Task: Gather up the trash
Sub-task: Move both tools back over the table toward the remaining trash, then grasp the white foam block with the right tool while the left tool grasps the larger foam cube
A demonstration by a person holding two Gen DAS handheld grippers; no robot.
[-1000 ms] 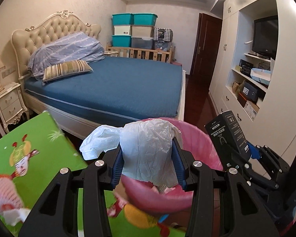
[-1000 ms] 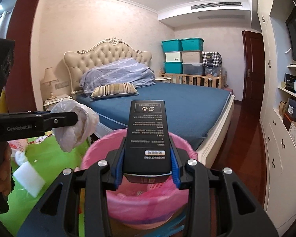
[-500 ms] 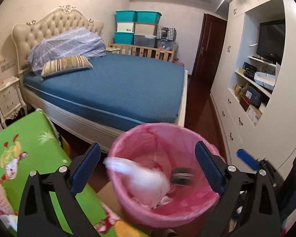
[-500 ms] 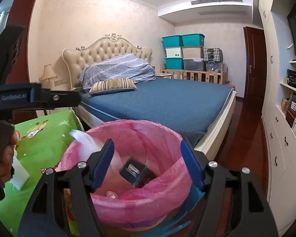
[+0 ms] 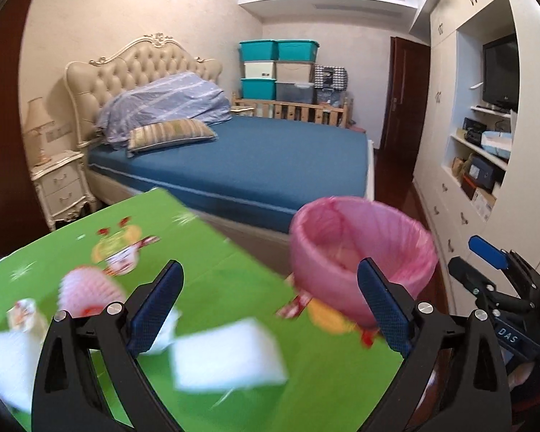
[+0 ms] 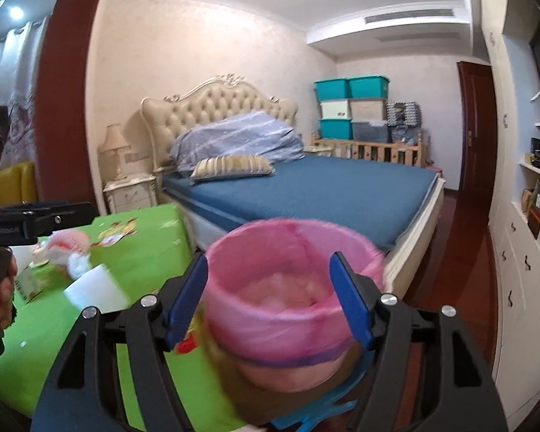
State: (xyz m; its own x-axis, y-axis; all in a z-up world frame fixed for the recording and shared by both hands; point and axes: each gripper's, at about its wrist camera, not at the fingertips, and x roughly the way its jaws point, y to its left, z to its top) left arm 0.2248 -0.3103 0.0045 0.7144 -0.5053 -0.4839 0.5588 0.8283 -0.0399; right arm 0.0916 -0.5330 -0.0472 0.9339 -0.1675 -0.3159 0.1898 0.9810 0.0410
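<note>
Left gripper [image 5: 270, 306] seen with jaws opening and nothing between them, above the green mat [image 5: 205, 252] strewn with blurred white scraps [image 5: 226, 356], right gripper [image 6: 268, 295] spread wide and empty, pink-lined trash bin [image 6: 288, 309] placed beside the mat, white trash inside.

We see a pink liner [image 6: 291, 288] over the bin, a bright green desk [image 5: 234, 288] printed with red and yellow cartoon figures, and white blocks [image 5: 226, 356] on it. The bed [image 5: 270, 158] has a deep blue cover, a pale blue striped quilt [image 5: 165, 97], a tan striped pillow [image 5: 169, 135] and a cream tufted headboard [image 5: 140, 61]. Teal boxes [image 5: 279, 48] stack above beige ones. The hand-held gripper pads [image 6: 189, 295] are blue on black frames.
</note>
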